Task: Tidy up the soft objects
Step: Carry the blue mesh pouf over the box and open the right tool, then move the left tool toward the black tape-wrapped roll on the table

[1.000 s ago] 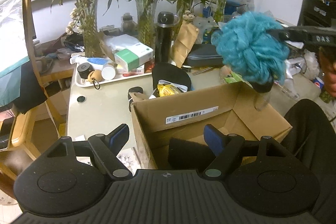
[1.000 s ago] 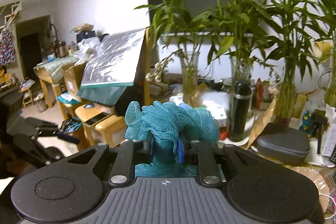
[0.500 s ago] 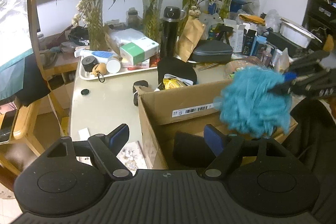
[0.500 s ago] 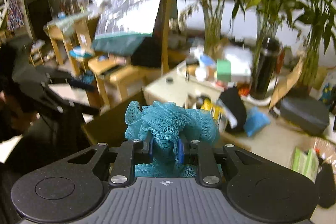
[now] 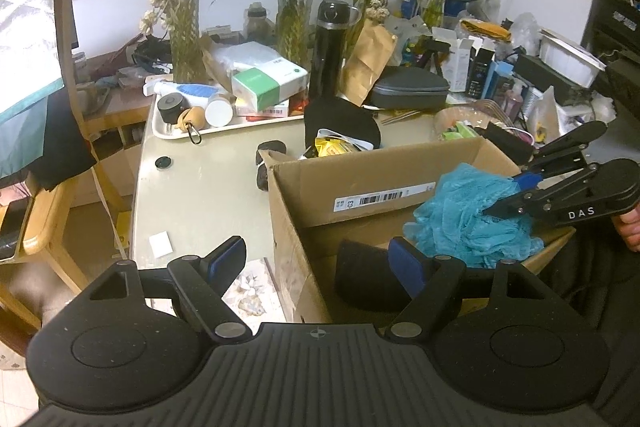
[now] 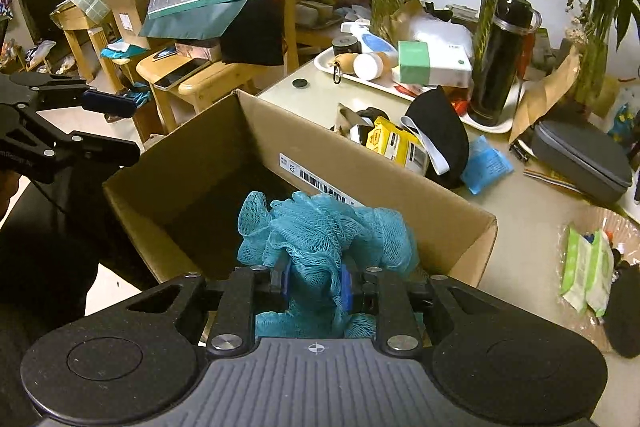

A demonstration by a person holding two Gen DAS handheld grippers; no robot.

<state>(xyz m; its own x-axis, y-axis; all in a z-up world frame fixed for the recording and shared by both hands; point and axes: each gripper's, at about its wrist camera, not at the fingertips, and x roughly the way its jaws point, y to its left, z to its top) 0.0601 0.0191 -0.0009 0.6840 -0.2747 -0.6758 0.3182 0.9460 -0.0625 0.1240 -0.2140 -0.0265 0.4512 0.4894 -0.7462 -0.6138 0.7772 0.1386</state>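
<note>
Right now: right gripper (image 6: 314,285) clamped on teal mesh bath pouf (image 6: 320,235), blue pads (image 6: 285,277) half buried in netting. Pouf held low over open brown cardboard box (image 6: 400,195), at its near-right corner; touching the floor or not, can't tell. Left gripper (image 5: 316,261) spread wide, holding nothing, straddling box's left wall. Dark soft lump (image 5: 360,279) inside box, partly hidden behind left gripper's finger, identity unclear. Box bottom in shadow. Black cap (image 6: 440,135) on cluttered table (image 5: 200,195) behind box.

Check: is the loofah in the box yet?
Not released: the right gripper is shut on the loofah, held over the open box.
</note>
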